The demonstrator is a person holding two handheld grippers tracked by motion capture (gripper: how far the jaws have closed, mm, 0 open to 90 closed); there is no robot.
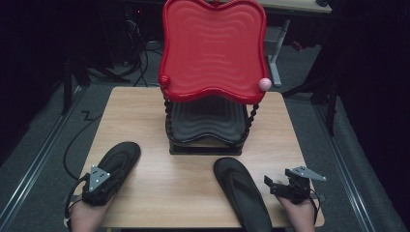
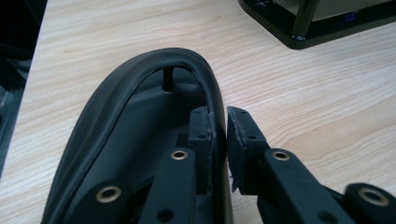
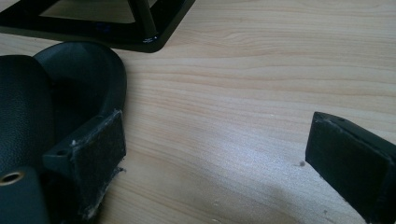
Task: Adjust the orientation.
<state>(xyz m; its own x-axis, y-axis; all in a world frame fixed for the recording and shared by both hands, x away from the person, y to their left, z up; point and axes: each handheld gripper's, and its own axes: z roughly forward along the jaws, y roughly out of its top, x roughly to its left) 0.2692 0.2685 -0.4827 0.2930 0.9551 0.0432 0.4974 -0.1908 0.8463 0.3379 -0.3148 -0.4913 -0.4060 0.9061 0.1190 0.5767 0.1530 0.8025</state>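
A two-tier stand (image 1: 207, 140) sits at the far middle of a light wood-grain table (image 1: 145, 111). Its glossy red wavy-edged plastic top tray (image 1: 212, 48) tilts up toward the camera above a black lower tray (image 1: 205, 121), the two joined by black beaded posts. A small red ball (image 1: 164, 80) rests on the top tray's left lower corner and a pink ball (image 1: 264, 84) on its right lower corner.

Near and to the left of the stand lies a black rubber flip-flop sandal (image 1: 116, 159), (image 2: 112, 140). The left gripper (image 1: 96, 186), (image 2: 219, 140) is over its heel end, jaws nearly together and pinching the sandal's raised side edge between the pads.

A second black flip-flop (image 1: 241, 193), (image 3: 46, 107) lies near and to the right of the stand's front edge, reaching the table's near edge. The right gripper (image 1: 290, 186), (image 3: 215, 154) rests just right of it with jaws spread wide over bare wood, one pad touching or just beside the sandal's rim; which, I cannot tell.

Grey carpet, metal floor rails and cables surround the table in a dark room.
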